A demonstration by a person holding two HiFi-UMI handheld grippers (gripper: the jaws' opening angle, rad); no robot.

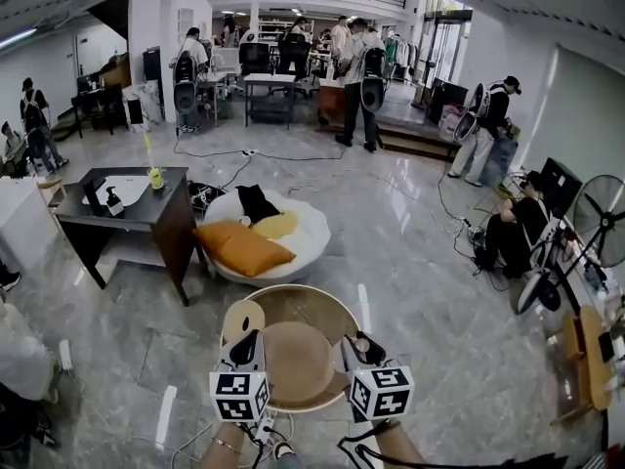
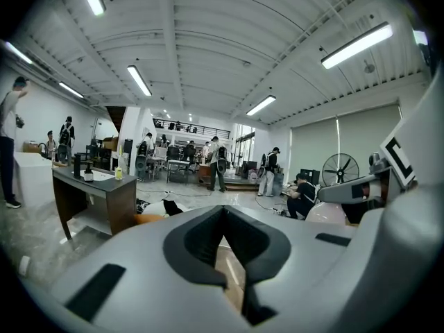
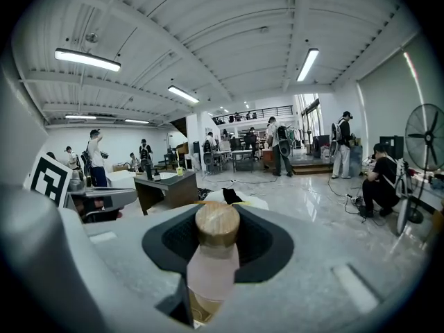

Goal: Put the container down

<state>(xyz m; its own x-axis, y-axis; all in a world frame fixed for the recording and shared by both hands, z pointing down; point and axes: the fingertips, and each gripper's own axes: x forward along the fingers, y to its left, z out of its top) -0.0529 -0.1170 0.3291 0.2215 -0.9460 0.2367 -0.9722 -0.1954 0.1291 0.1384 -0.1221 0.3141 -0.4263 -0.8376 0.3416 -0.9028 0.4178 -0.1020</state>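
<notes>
**A:** Right gripper [image 3: 216, 243]?

**B:** Clamped on the container [image 3: 211, 272]. It's pale pink with a wooden cap, upright between the jaws. In the head view it's lower centre, at the right rim of a round wooden tub [image 1: 293, 294].

**A:** Left gripper [image 2: 223, 220]?

**B:** Jaws pressed nearly together, with a tan sliver in the slit. Can't tell if anything's gripped. It's at the tub's left rim.

**A:** Room to move?

**B:** Bare marble floor [image 1: 430, 291] runs right of the tub, open as far as the seated person [image 1: 513, 228] and the fan [image 1: 598, 218] at the right edge. A white round cushion [image 1: 308, 231] with an orange pillow [image 1: 244, 250] lies just beyond the tub's far rim. There's a dark desk [image 1: 137, 208] at upper left.
</notes>
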